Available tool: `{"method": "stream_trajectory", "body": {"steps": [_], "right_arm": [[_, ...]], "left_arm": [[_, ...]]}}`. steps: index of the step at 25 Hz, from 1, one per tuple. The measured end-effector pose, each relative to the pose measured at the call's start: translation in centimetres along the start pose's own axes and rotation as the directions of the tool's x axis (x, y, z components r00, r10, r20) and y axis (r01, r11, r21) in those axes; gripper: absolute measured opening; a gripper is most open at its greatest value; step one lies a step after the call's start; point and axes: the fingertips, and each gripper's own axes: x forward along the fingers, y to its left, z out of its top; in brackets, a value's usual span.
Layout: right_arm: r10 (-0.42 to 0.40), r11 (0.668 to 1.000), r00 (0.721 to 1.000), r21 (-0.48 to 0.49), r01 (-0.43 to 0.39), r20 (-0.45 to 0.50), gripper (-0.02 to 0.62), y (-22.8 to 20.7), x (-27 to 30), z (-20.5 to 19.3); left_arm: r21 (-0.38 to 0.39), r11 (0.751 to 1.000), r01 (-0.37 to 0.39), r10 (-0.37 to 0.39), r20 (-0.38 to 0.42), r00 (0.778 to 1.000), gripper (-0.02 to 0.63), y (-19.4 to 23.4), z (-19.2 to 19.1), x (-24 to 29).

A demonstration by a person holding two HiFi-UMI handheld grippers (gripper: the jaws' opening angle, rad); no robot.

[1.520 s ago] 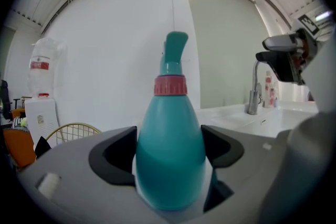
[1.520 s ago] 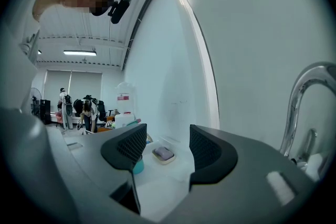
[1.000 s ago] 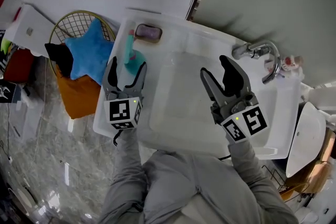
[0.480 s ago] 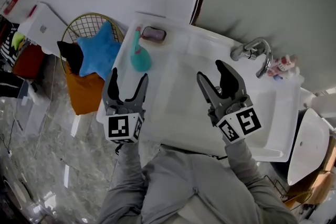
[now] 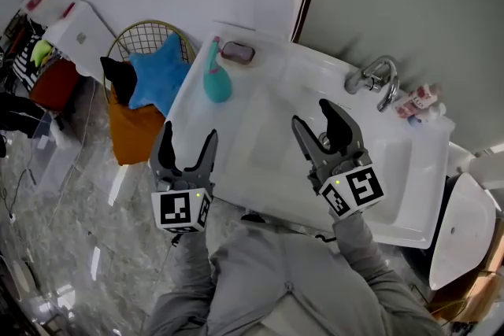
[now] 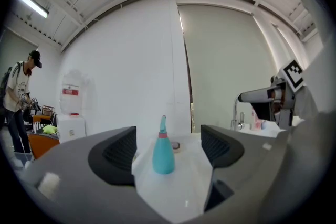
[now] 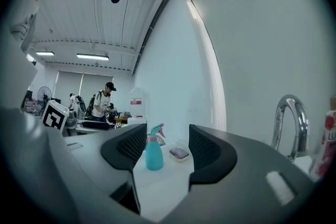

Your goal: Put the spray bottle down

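Teal, seemingly plastic conical spray bottle (image 5: 216, 83) on glossy counter (image 5: 260, 102), left gripper (image 5: 190, 134) and right gripper (image 5: 312, 113) gaping

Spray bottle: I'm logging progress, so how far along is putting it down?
Done: the spray bottle stands upright on the sink ledge, untouched. In hand: nothing; the left gripper and right gripper are both open, apart from it. Left: nothing visible.
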Motion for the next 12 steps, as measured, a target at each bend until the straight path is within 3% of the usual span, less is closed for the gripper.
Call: {"method": "stream_trajectory", "body": {"steps": [12], "right_arm": [[0.016, 1.0, 1.0, -0.015, -0.016, -0.004, 0.253, 0.8, -2.6, -0.1]], "left_arm": [[0.0, 0.999, -0.04, 0.04, 0.016, 0.999, 0.41, -1.3, 1.1, -4.2]]}}
